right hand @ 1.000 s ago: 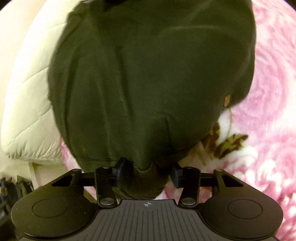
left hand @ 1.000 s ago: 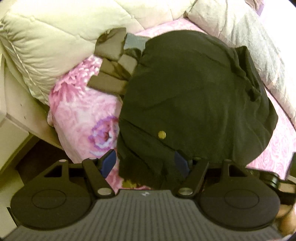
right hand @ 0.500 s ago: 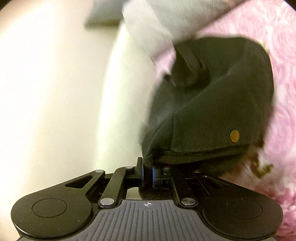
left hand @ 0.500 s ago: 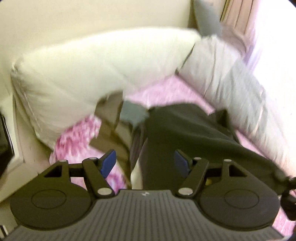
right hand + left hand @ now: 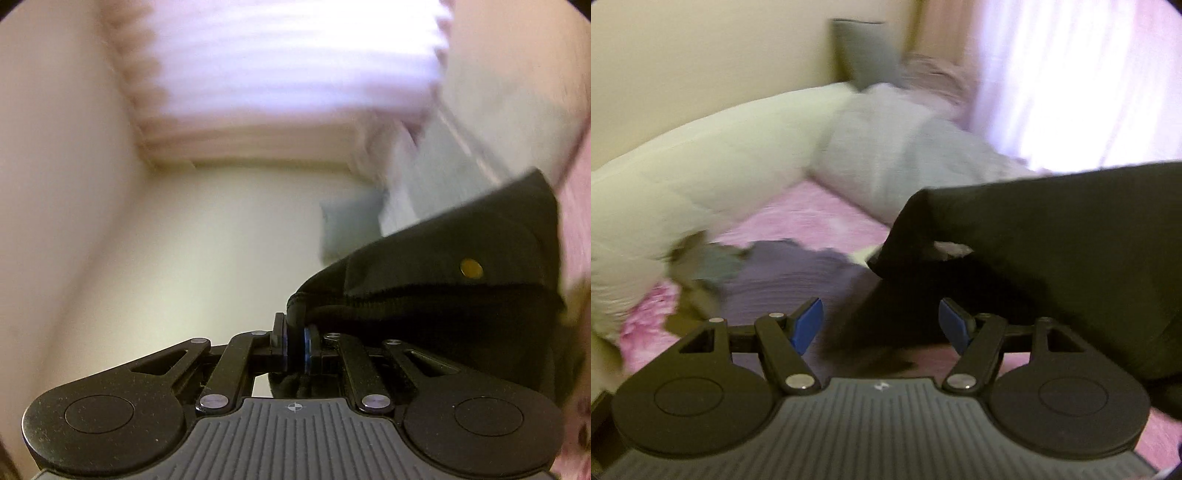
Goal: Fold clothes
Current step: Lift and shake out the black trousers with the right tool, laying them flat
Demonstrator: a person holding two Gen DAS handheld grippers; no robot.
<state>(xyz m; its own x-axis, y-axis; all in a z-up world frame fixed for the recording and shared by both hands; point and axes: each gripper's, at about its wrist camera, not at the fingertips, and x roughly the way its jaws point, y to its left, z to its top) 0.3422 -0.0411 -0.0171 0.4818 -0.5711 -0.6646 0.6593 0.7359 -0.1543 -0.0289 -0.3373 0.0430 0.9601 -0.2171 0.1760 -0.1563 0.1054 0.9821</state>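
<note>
A black garment [image 5: 461,295] with a small brass button [image 5: 471,267] hangs from my right gripper [image 5: 295,345], whose jaws are shut on its hemmed edge, lifted high toward the wall. In the left wrist view the same black garment [image 5: 1052,251] is stretched in the air at the right, above the pink floral bedspread [image 5: 812,218]. My left gripper [image 5: 881,325] is open, its blue pads [image 5: 807,325] wide apart with nothing pressed between them. A purple-grey garment [image 5: 798,269] and an olive one [image 5: 698,291] lie on the bed beyond it.
A white quilted duvet [image 5: 701,177] is heaped along the left of the bed, and a grey pillow [image 5: 894,158] lies at the back. A bright curtained window [image 5: 1071,74] fills the far right. Cream wall [image 5: 184,240] is behind the raised right gripper.
My right gripper shut on the black garment's edge and swung it up off the bed. My left gripper rose and tipped up, staying open. Clothes under the black garment came into sight.
</note>
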